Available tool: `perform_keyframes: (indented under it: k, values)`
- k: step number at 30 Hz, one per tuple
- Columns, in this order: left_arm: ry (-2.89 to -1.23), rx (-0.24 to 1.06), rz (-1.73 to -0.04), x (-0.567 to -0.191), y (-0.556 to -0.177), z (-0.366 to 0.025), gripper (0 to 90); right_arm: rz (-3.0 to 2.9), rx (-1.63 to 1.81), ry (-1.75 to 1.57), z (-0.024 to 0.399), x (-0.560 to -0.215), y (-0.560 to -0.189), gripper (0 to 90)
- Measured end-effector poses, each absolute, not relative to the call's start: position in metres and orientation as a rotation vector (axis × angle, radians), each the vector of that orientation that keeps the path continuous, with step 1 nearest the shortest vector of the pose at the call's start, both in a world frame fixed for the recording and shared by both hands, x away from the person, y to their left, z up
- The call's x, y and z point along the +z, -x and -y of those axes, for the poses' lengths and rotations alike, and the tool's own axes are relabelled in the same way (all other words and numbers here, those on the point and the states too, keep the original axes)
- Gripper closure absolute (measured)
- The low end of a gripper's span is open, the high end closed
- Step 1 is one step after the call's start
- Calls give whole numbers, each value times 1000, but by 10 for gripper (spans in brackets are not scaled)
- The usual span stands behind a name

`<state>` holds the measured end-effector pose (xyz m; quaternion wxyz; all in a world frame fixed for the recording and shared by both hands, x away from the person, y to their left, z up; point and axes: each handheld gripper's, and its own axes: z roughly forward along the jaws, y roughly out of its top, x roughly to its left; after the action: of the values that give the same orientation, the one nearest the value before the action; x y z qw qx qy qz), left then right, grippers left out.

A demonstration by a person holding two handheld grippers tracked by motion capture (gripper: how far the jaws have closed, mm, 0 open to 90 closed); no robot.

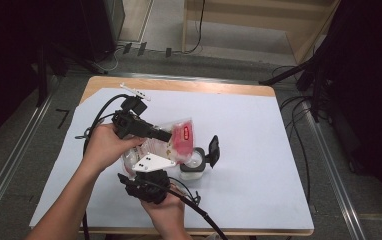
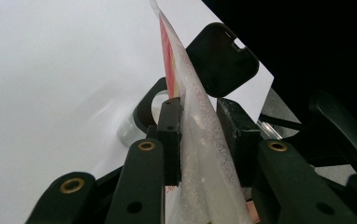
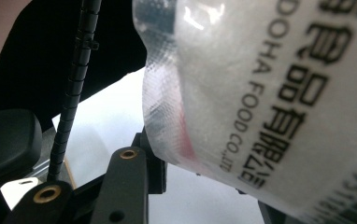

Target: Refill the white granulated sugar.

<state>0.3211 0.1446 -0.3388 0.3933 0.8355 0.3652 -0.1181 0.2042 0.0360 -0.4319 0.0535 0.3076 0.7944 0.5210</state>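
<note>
I see both claws clamped narrow on the clear food pouch (image 1: 171, 145): left gripper (image 1: 165, 135), right gripper (image 1: 151, 167), held over the open container (image 1: 193, 167)

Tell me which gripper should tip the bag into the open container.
Probably left: the left gripper grips the bag nearest the open container, while the right gripper holds its lower end.

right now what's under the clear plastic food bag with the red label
Under the clear plastic food bag with the red label, held up by both grippers, stands a small clear container with its black flip lid open, on the white table cover. The bag covers the container's near side and its contents.
</note>
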Motion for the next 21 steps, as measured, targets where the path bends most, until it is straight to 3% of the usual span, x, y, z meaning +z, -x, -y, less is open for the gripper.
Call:
perform_keyframes:
  k: [21]
  values:
    - [-2133,-293,-921,-336,-318,-141,722,-2402,1597,-922,-34,-433,-203,642]
